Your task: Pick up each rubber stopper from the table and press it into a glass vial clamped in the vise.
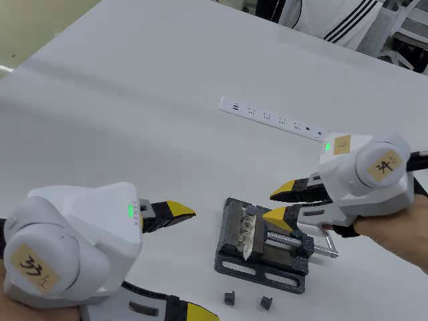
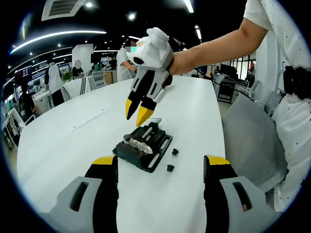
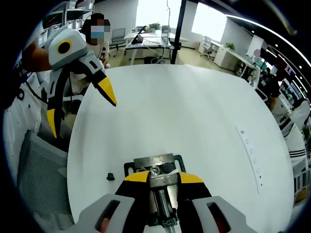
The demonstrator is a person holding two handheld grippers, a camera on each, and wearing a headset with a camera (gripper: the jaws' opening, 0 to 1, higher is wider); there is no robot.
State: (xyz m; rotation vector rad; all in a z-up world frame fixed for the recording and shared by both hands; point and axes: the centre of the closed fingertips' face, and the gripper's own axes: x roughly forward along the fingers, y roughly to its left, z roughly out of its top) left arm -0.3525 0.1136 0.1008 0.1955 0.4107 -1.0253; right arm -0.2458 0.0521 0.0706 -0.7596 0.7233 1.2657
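A small black vise (image 1: pixel 264 257) stands on the white table and clamps clear glass vials (image 1: pixel 245 234). One vial at its far end carries a dark stopper (image 1: pixel 251 209). Two loose dark rubber stoppers (image 1: pixel 229 297) (image 1: pixel 266 303) lie on the table just in front of the vise. My right gripper (image 1: pixel 281 204) hovers over the vise's right side, open, nothing between its yellow tips; its own view looks down on the vise (image 3: pixel 154 162) and one loose stopper (image 3: pixel 111 176). My left gripper (image 1: pixel 190 262) stands wide open left of the vise, holding nothing.
A white power strip (image 1: pixel 271 118) lies on the table beyond the vise. The vise's screw handle (image 1: pixel 324 249) sticks out to the right under my right gripper. A person in a striped top sits past the table's far edge (image 1: pixel 334 17).
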